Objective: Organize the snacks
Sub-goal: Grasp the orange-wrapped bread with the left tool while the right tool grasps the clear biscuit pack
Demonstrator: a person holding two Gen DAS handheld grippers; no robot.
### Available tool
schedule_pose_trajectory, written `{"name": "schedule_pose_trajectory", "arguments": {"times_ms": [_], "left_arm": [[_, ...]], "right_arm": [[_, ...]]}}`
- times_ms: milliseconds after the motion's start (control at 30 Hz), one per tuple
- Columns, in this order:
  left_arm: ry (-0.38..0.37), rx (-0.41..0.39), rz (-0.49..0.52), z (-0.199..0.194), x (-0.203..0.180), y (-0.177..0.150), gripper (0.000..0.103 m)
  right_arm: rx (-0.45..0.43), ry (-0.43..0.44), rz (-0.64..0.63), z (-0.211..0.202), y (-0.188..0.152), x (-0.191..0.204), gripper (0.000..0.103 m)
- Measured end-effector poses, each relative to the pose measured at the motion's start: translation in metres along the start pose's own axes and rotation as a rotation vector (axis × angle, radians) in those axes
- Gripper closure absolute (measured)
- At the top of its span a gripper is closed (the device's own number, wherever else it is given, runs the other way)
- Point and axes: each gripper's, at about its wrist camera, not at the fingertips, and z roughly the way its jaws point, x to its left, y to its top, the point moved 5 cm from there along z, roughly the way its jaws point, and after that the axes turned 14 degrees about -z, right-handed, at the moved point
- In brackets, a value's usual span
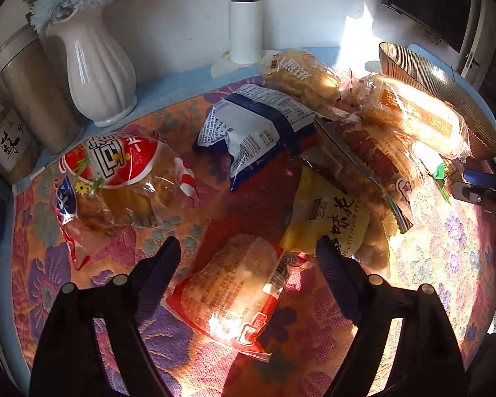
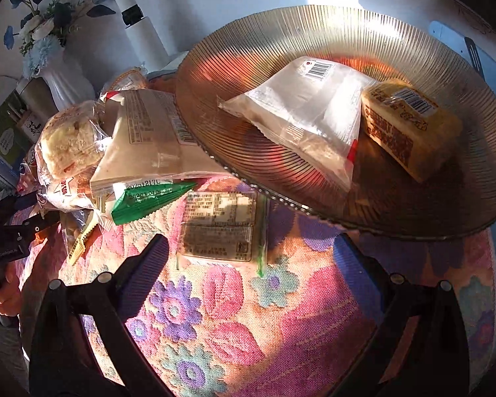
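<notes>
At the far left of the left wrist view we see a white ribbed vase (image 1: 96, 72) standing on the blue table edge, with a red-and-clear bread bag (image 1: 122, 178) lying just in front of it on the flowered cloth (image 1: 446, 264). Moving right, our left gripper (image 1: 248, 248) points steeply down over the cloth, its fingers spread either side of a red-edged snack packet (image 1: 234, 294) that lies flat between them, the pads not pressing it. Beyond it lie a blue-and-white packet (image 1: 258, 125) and a yellow packet (image 1: 330, 211), then a heap of clear-wrapped pastries leaning toward the ribbed glass plate (image 1: 446, 89). In the right wrist view, our right gripper (image 2: 248, 251) also tilts down, fingers wide apart and empty, above a flat green-edged packet (image 2: 221, 228) on the cloth. To the right, the plate (image 2: 248, 49) holds a white packet (image 2: 301, 122) and a yellow cake bar (image 2: 410, 129) side by side.
</notes>
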Motion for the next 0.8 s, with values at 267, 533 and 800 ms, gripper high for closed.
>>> {"name": "schedule_pose_trajectory", "arguments": {"times_ms": [267, 533, 800], "left_arm": [[-0.021, 0.004, -0.021, -0.008, -0.003, -0.013, 0.029], [-0.047, 0.023, -0.106, -0.03, -0.009, -0.046, 0.031], [-0.037, 0.005, -0.251, -0.065, -0.019, -0.089, 0.015]], "right_arm": [[0.003, -0.134, -0.095, 0.01, 0.013, 0.021, 0.034], [-0.002, -0.046, -0.188, -0.012, -0.01, 0.04, 0.052], [0.024, -0.018, -0.346, -0.042, -0.058, 0.054, 0.049]]}}
